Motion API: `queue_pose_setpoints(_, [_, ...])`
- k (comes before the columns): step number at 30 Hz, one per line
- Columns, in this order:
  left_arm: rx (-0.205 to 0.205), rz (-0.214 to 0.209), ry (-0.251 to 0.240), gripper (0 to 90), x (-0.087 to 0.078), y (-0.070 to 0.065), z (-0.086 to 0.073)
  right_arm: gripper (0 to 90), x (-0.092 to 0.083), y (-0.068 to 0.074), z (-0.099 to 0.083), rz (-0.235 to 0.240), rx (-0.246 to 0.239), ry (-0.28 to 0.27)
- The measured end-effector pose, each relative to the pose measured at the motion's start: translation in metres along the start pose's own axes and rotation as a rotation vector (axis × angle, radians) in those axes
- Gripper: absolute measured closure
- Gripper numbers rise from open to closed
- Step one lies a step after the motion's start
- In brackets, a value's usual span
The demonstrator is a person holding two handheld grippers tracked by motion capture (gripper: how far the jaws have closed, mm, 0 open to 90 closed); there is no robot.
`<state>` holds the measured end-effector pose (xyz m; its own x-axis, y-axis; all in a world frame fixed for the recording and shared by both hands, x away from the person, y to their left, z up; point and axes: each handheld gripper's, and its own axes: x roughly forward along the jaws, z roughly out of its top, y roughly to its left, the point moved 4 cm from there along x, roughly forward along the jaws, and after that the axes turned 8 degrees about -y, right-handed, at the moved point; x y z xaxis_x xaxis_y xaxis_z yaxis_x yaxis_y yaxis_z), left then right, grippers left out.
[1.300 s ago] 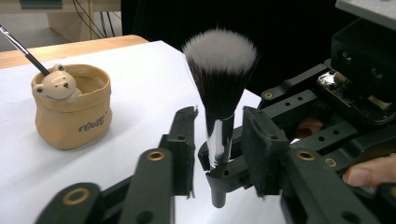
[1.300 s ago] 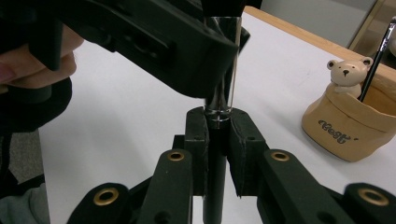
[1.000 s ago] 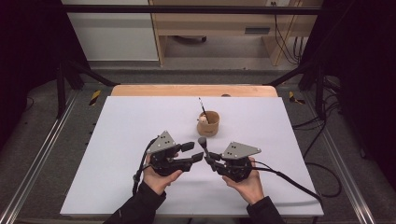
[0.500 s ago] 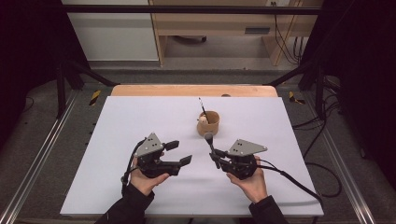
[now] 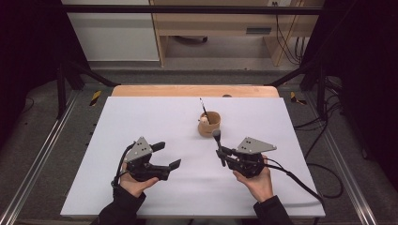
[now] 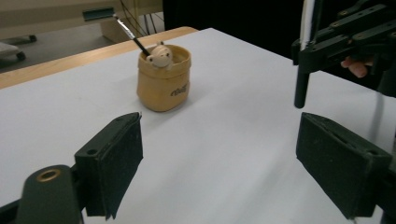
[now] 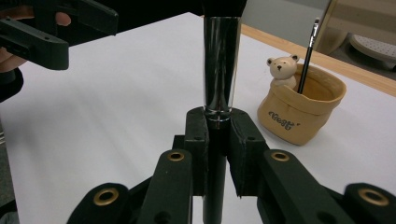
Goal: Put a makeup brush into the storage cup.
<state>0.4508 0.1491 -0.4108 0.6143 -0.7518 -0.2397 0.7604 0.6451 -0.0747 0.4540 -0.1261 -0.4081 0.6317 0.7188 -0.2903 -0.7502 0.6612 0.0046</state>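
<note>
While right tongs point(image 5: 220, 154) clamp brush point(image 7: 221, 70), left tongs point(image 5: 166, 154) just opened, empty

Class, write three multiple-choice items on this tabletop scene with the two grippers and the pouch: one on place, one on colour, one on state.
1. Where does the tan pouch stand?
A. far half of the white table
B. on the floor
C. between the left gripper's jaws

2. What colour is the small bear in the pouch?
A. blue
B. cream
C. black

3. How is the right gripper?
A. open, nothing in it
B. shut on the brush handle
C. lying on its side, unheld

Key: 1 A, it sits beyond both grippers; 2 B, pale cream head at the rim; 3 B, pads clamp the handle.
</note>
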Motion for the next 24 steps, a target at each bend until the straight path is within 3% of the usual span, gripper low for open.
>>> queue_pose_setpoints(13, [-0.025, 0.075, 0.015, 9.5, -0.019, 0.020, -0.013, 79.2, -0.010, -0.008, 0.006, -0.041, 0.019, -0.031])
queue_pose_setpoints(24, [-0.010, 0.120, 0.036, 8.4, -0.030, 0.033, -0.020, 79.1, -0.016, -0.013, 0.010, -0.055, 0.037, -0.054])
